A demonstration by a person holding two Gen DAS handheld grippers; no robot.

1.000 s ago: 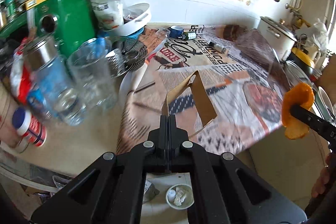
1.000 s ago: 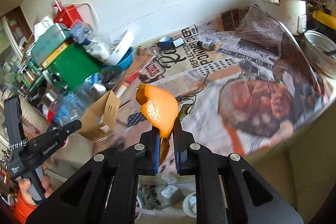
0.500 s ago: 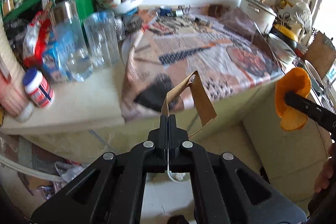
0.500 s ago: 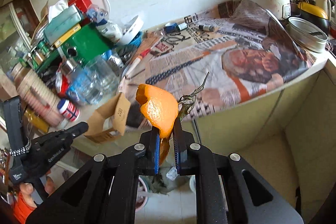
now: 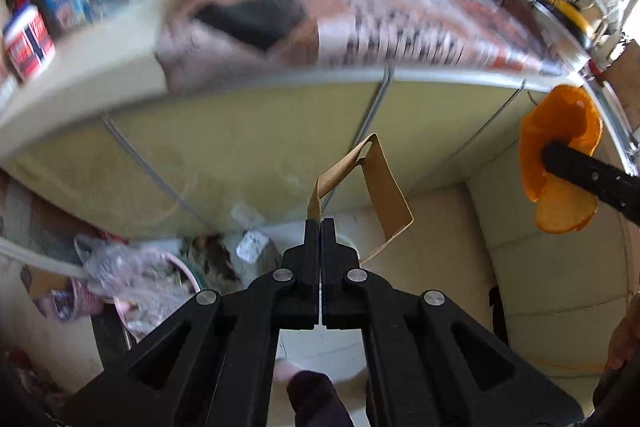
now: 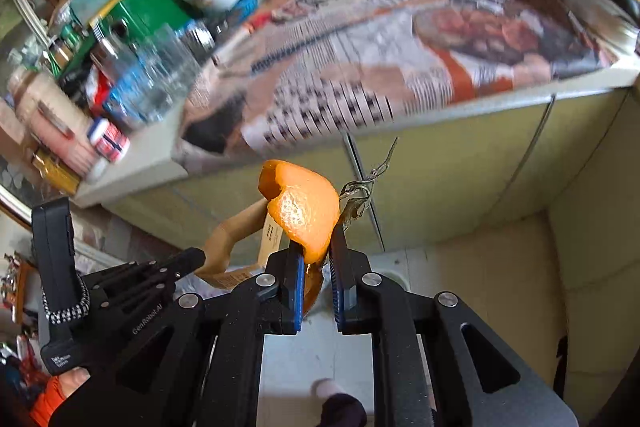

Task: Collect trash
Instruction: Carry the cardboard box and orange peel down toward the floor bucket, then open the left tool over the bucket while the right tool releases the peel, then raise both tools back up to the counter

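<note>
My left gripper is shut on a flattened brown cardboard piece, which stands up from its tips in front of the pale cabinet doors. The same gripper and cardboard show at lower left in the right wrist view. My right gripper is shut on a curled orange peel with a dry stalk beside it. In the left wrist view that peel hangs at the right edge on the black right gripper finger. Both grippers point down toward the floor below the counter.
The counter edge carries printed newspaper; jars, bottles and a green box crowd its left end. On the floor below lie a pink bowl with crumpled plastic, a white bucket under my fingers, and a person's foot.
Both grippers have dropped from above the counter to below its edge, tilting down toward the floor. The cardboard and the peel stay clamped as before.
</note>
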